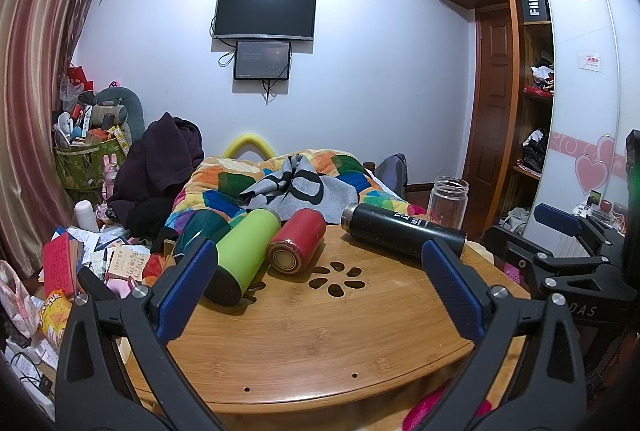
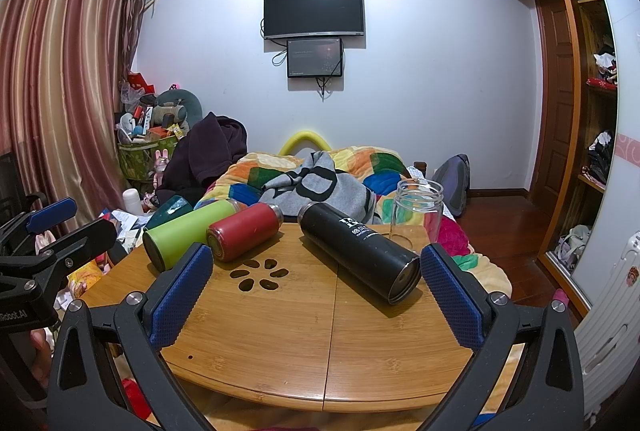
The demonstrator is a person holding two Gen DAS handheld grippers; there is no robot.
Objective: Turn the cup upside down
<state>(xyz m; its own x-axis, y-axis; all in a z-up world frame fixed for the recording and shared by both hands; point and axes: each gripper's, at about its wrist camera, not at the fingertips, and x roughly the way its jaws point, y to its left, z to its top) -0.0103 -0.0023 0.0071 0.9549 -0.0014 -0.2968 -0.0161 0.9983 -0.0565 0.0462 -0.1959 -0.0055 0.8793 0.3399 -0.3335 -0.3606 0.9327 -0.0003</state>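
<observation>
Nearest my left lens, the left gripper (image 1: 320,283) has its blue pads (image 1: 186,287) spread wide with nothing between them, hovering over the near part of the bamboo table (image 1: 320,343). My right gripper (image 2: 316,291) is likewise splayed apart and empty, above the same table; I can also see it from the left view at the far right edge (image 1: 560,231).

On the table I see three flasks lying on their sides: a green flask (image 1: 240,251) at the left, a red flask (image 1: 296,243) touching it, and a black flask (image 2: 360,251) well apart to the right, its base pointing toward my right pad (image 2: 452,303). Behind the green one a dark teal cup (image 1: 196,231) lies tilted at the table's far left edge. The glass cup (image 2: 418,211) stands upright, mouth up, at the far right corner just behind the black flask. Neither tool touches it.

A flower-shaped cutout (image 2: 260,275) sits in the tabletop's middle. Beyond the table lies a patchwork blanket (image 2: 384,167) with a grey cloth (image 2: 316,187) on it
</observation>
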